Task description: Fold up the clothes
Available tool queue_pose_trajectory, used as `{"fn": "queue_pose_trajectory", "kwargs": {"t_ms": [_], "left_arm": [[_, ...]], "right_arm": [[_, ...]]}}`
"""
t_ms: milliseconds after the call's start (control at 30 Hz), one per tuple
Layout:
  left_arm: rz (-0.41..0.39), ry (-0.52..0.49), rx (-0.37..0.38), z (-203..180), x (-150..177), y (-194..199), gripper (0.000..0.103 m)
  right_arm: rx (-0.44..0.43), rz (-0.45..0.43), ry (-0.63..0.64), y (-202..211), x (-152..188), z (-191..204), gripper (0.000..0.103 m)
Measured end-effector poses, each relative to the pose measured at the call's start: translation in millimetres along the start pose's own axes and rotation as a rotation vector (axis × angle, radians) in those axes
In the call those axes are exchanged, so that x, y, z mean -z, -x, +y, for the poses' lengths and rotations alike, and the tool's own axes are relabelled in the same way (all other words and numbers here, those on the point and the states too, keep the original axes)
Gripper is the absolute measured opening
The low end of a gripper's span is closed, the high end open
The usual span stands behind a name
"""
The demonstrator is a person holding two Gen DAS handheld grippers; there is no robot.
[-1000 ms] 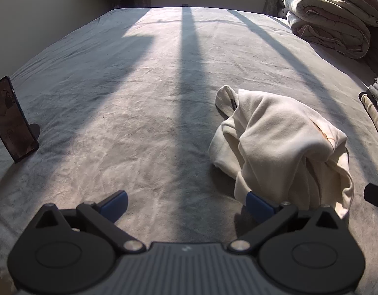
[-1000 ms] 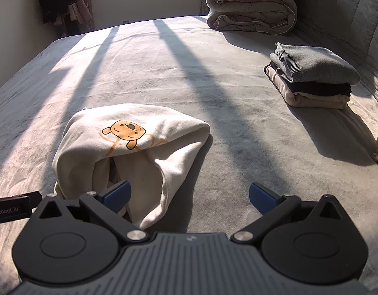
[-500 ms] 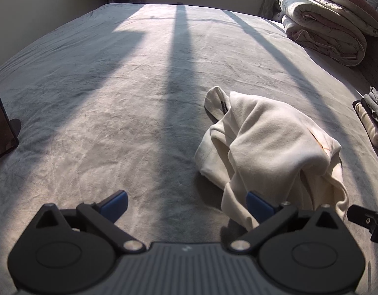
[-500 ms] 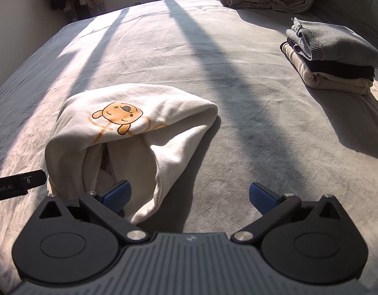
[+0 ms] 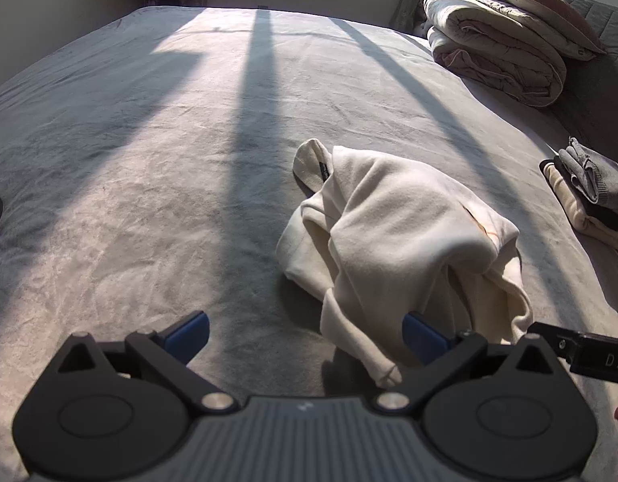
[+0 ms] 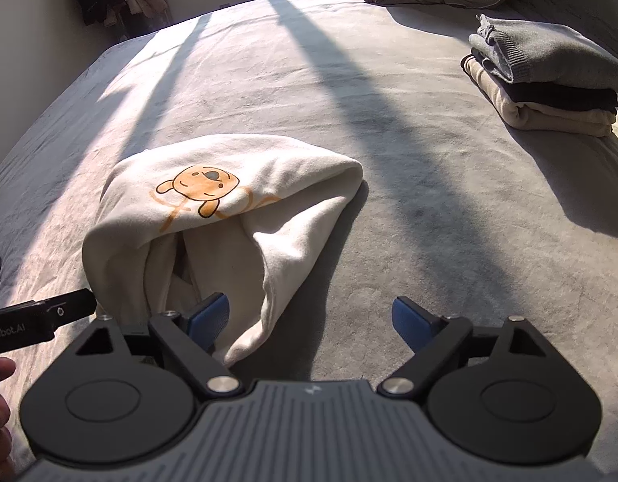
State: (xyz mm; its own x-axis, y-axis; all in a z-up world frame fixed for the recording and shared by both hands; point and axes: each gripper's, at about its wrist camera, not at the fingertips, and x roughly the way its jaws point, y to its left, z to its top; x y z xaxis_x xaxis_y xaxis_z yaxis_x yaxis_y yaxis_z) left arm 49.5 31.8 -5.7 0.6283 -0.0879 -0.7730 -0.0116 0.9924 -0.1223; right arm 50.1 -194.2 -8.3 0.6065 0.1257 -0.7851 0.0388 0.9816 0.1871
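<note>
Both tongs moved closer to cream shirt (image 6: 228, 217), jaws spread empty, folded stack (image 6: 549, 84) well apart

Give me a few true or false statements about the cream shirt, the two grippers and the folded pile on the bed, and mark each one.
1. The cream shirt lies crumpled on the bed. True.
2. The right gripper is shut on the shirt. False: its jaws stand wide open, one blue fingertip beside the cloth.
3. The left gripper is open. True.
4. The shirt's print shows a cat. False: it is an orange bear.
5. The folded pile has a grey garment on top. True.
</note>
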Motion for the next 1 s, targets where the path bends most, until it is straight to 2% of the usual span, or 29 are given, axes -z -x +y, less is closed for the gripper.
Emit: {"fn": "queue_pose_trajectory", "kwargs": {"t_ms": [100,200,300,400,467,567,600,633,667,700,733,833,1000], "left_arm": [[0.009,-0.011,0.032,-1,1,-2,0.102],[0.029,-0.013,0.067,-3,2,-5,0.101],[0.075,-0.002,0.124,-4,4,-11,0.096],[0.112,0.017,0.163,-5,9,-19,0.087],[0.126,0.032,0.172,-5,11,-23,0.081],[0.148,0.056,0.199,-6,14,-28,0.06],[0.155,0.062,0.21,-7,15,-30,0.05],[0.162,0.068,0.221,-7,16,-32,0.044],[0.159,0.064,0.218,-8,17,-32,0.032],[0.152,0.056,0.21,-10,18,-33,0.022],[0.141,0.046,0.197,-11,18,-32,0.018],[0.094,0.038,0.16,-5,16,-25,0.012],[-0.027,0.051,0.088,16,6,0,0.011]], "right_arm": [[-0.013,0.005,-0.004,-3,-1,-1,0.085],[-0.031,0.018,-0.023,-8,-1,-2,0.077],[-0.068,0.042,-0.057,-15,1,-3,0.068],[-0.155,0.085,-0.126,-25,4,-8,0.067],[-0.186,0.111,-0.166,-32,5,-11,0.066],[-0.196,0.102,-0.181,-33,5,-10,0.063],[-0.201,0.095,-0.18,-33,4,-9,0.056],[-0.209,0.09,-0.178,-34,4,-9,0.045],[-0.212,0.09,-0.178,-35,5,-9,0.039],[-0.207,0.085,-0.176,-35,5,-9,0.017],[-0.195,0.069,-0.171,-31,4,-12,0.006],[-0.159,0.022,-0.155,-20,3,-19,0.005],[-0.099,-0.058,-0.129,-1,1,-31,0.005]]}}
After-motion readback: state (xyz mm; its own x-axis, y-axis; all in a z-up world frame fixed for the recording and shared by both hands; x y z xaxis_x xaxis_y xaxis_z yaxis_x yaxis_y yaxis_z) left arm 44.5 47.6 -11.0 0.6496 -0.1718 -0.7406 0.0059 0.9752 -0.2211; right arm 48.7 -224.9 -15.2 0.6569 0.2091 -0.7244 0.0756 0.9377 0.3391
